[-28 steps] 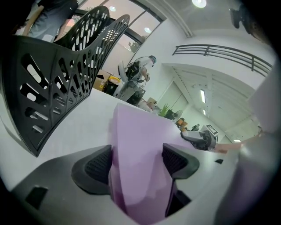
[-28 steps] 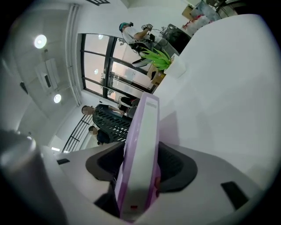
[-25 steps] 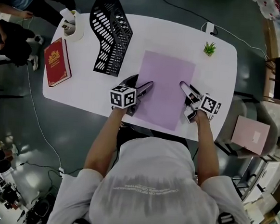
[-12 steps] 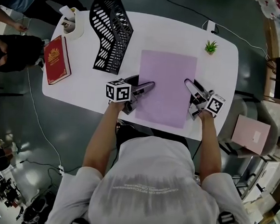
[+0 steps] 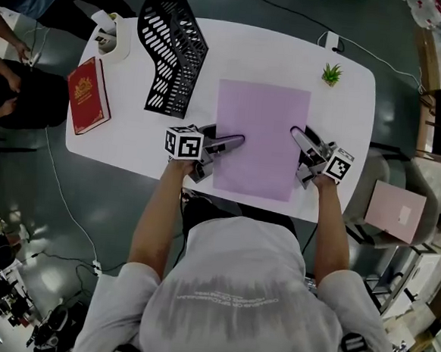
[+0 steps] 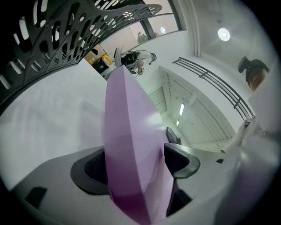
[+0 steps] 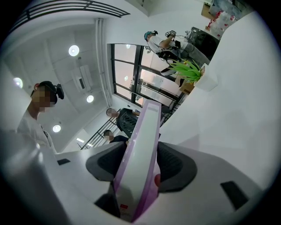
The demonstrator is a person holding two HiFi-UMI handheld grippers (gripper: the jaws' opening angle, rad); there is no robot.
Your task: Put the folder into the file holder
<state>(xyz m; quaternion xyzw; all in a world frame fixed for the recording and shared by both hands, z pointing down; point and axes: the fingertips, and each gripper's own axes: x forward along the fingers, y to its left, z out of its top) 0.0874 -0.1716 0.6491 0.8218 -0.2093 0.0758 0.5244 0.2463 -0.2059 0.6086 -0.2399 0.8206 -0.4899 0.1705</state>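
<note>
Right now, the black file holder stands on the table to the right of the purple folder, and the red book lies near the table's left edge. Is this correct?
Not quite. The file holder stands to the left of the purple folder, not to the right of it, as the head view shows. The red book does lie near the left edge of the table.

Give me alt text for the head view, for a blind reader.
Seen from above, a person holds a flat pale purple folder at a white table, left gripper and right gripper clamping its side edges; the left jaws have just been opening. A black mesh file holder stands upper left.
</note>
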